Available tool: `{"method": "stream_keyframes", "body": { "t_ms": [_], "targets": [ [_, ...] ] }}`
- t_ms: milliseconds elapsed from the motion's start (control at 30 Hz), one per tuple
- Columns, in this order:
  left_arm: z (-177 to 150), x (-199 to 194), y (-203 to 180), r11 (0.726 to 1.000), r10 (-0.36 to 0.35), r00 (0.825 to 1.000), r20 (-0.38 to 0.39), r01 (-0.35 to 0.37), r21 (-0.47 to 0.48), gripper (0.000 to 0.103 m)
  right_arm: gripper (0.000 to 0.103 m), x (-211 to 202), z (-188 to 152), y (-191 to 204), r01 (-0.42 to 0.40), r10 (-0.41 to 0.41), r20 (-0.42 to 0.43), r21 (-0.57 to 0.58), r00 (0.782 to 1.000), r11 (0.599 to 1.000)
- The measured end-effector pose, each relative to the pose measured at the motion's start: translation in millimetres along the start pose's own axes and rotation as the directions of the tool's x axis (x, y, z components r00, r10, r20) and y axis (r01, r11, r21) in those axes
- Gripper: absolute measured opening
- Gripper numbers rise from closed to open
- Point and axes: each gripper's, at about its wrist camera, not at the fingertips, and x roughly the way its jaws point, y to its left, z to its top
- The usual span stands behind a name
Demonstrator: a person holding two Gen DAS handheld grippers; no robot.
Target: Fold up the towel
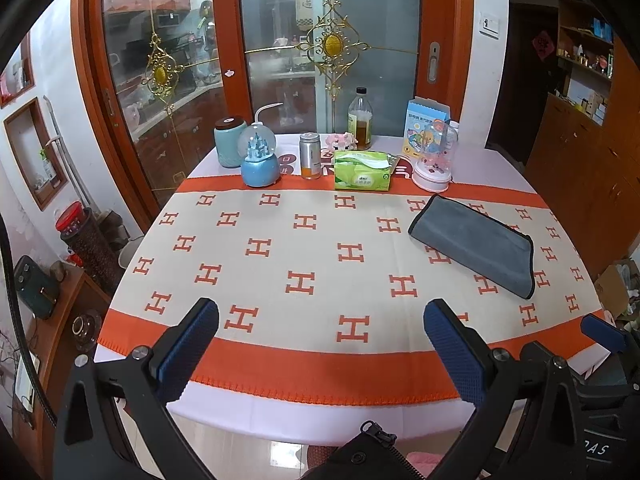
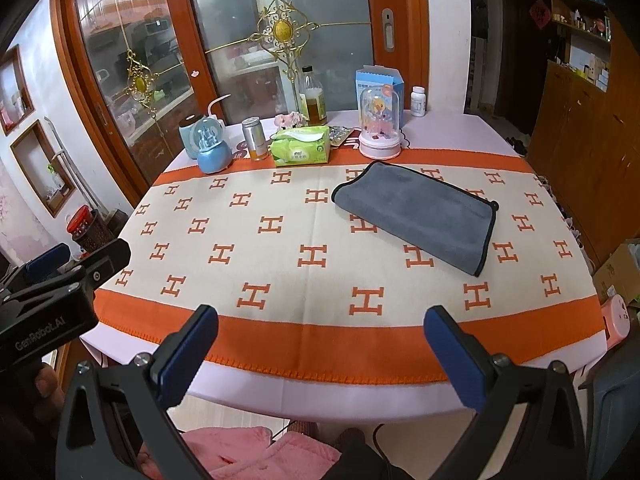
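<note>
A grey towel [image 1: 476,242] with a dark hem lies folded into a long rectangle on the right part of the table; it also shows in the right wrist view [image 2: 416,214]. My left gripper [image 1: 320,344] is open and empty, held back over the table's near edge, well short and left of the towel. My right gripper [image 2: 320,348] is open and empty too, over the near edge, with the towel ahead and slightly right. The left gripper's body shows at the left edge of the right wrist view [image 2: 60,292].
An orange and cream H-pattern cloth [image 1: 304,248] covers the table. Along the far edge stand a blue jar [image 1: 229,142], a snow globe [image 1: 259,160], a metal can [image 1: 310,156], a green tissue pack [image 1: 362,170], a bottle [image 1: 360,120], a glass dome [image 1: 434,160]. Glass doors stand behind.
</note>
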Motion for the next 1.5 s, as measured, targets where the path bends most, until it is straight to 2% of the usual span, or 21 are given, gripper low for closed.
{"method": "stream_keyframes", "body": {
  "t_ms": [1500],
  "targets": [
    [-2.2, 6.3, 6.5, 1.0, -0.021, 1.0, -0.014, 0.021, 0.013, 0.102, 0.103, 4.9, -5.6, 5.2, 0.015, -0.015, -0.018, 0.008, 1.0, 1.0]
  ]
}}
